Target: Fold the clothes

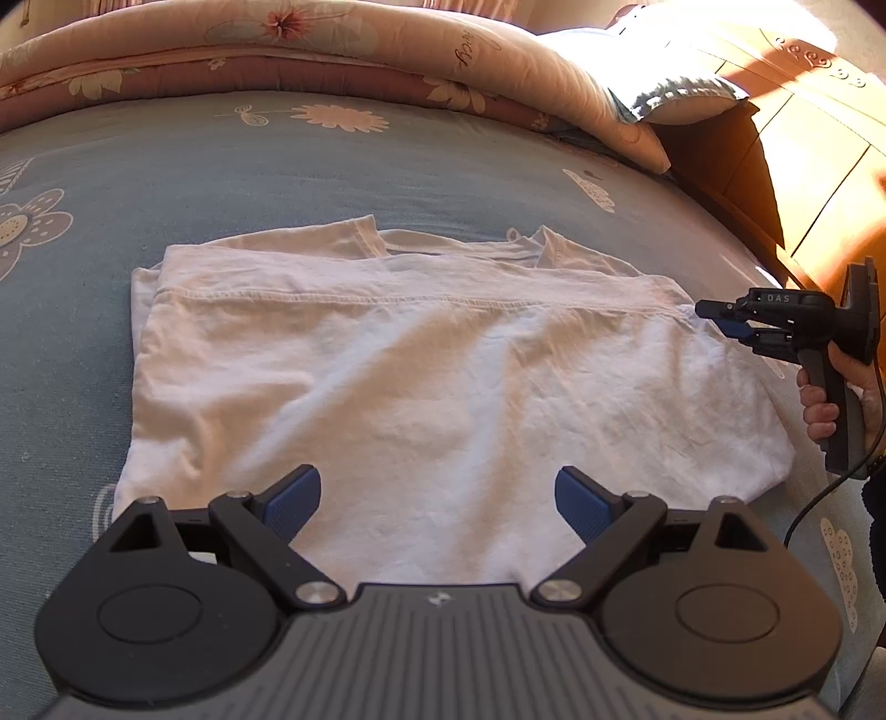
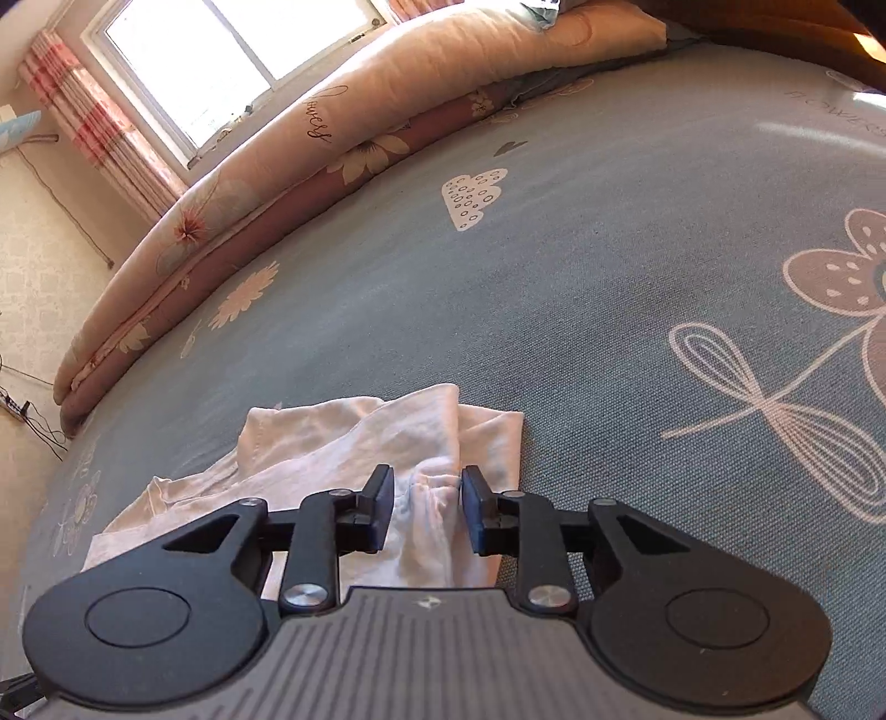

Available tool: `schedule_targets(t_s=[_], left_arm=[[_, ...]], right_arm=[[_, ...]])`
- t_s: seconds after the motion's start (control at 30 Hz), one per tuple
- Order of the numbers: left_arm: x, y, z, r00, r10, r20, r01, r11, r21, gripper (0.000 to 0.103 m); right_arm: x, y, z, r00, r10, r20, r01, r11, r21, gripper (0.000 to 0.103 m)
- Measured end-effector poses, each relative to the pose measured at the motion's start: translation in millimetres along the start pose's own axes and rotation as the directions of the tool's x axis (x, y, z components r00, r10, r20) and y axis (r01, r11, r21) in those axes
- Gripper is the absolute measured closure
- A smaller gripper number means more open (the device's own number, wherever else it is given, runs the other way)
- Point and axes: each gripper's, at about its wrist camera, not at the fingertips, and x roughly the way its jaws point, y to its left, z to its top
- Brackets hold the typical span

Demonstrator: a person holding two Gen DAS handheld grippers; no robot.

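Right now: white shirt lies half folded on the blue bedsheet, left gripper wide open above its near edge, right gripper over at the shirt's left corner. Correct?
One error: the right gripper is at the right corner of the white shirt, not the left, as the left wrist view shows. The rest holds: shirt half folded on the blue bedsheet, left gripper wide open above its near edge.

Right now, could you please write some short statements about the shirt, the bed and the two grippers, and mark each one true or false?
1. The white shirt lies on a blue-grey sheet with a flower print. True.
2. The left gripper is closed on the shirt. False: its jaws stand wide open, with nothing pinched.
3. The right gripper is at an edge of the shirt, with bunched cloth between its fingers. True.
4. The shirt is spread out flat, unfolded. False: it is already folded over, a stitched hem running across the top layer.
5. A folded quilt lies along the far side of the bed. True.
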Motion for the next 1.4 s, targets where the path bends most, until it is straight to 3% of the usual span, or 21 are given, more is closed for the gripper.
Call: schedule_targets(t_s=[0.17, 0.2, 0.27, 0.47, 0.53, 0.57, 0.6, 0.73, 0.77, 0.8, 0.93, 1.07, 1.17, 1.27, 1.4], left_arm=[[0, -4, 0, 1.000, -0.005, 0.002, 0.005, 1.000, 0.006, 0.011], [0, -4, 0, 1.000, -0.005, 0.001, 0.005, 1.000, 0.007, 0.011], [1, -4, 0, 1.000, -0.003, -0.002, 0.003, 1.000, 0.009, 0.011], [0, -2, 1, 1.000, 0.005, 0.001, -0.005, 1.000, 0.006, 0.011], [0, -2, 1, 1.000, 0.007, 0.000, -0.007, 1.000, 0.003, 0.011], [-1, -2, 1, 1.000, 0.008, -0.001, -0.008, 1.000, 0.003, 0.011], [-1, -2, 1, 1.000, 0.008, 0.001, -0.008, 1.000, 0.002, 0.011], [-6, -3, 2, 1.000, 0.001, 0.012, -0.001, 1.000, 0.002, 0.011], [-6, -2, 2, 1.000, -0.003, 0.014, 0.002, 1.000, 0.002, 0.011], [-6, -3, 2, 1.000, -0.004, 0.015, 0.004, 1.000, 0.003, 0.011], [-8, -2, 3, 1.000, -0.002, 0.018, 0.001, 1.000, 0.003, 0.011], [-12, 5, 5, 0.999, 0.000, 0.039, 0.001, 1.000, -0.014, 0.011], [-15, 19, 7, 0.998, -0.006, 0.065, 0.011, 0.997, -0.075, 0.011], [-21, 37, 7, 0.993, -0.010, 0.118, 0.028, 0.989, -0.148, 0.012], [-32, 59, 3, 0.969, -0.044, 0.245, 0.098, 0.972, -0.212, 0.012]], right_arm=[[-21, -5, -21, 0.998, 0.048, -0.027, -0.048, 0.999, 0.012, 0.074], [-24, -2, -24, 0.999, 0.035, -0.026, -0.035, 0.999, -0.010, 0.097], [-27, -3, -25, 1.000, 0.006, -0.021, -0.006, 1.000, -0.027, 0.100], [-48, -2, -25, 1.000, -0.001, 0.007, 0.000, 1.000, 0.005, 0.090], [-59, 8, -32, 1.000, -0.008, 0.006, 0.008, 0.999, -0.035, 0.076], [-63, 11, -38, 0.999, -0.035, -0.001, 0.035, 0.997, -0.062, 0.066], [-67, 15, -45, 0.998, -0.068, -0.007, 0.067, 0.993, -0.093, 0.063], [-79, 12, -71, 0.996, -0.081, -0.040, 0.076, 0.991, -0.109, 0.064], [-82, 11, -75, 0.996, -0.083, -0.038, 0.078, 0.991, -0.108, 0.076], [-86, 10, -80, 0.995, -0.088, -0.035, 0.084, 0.991, -0.108, 0.100], [-97, 0, -84, 0.993, -0.120, -0.011, 0.119, 0.992, -0.052, 0.100], [-110, 14, -84, 0.991, -0.127, 0.050, 0.131, 0.988, -0.087, 0.093], [-107, 42, -91, 0.996, -0.045, 0.074, 0.057, 0.985, -0.162, 0.089], [-87, 69, -108, 0.999, 0.046, 0.028, -0.038, 0.966, -0.254, 0.080], [-63, 95, -136, 0.996, 0.089, -0.020, -0.090, 0.918, -0.386, 0.080]])
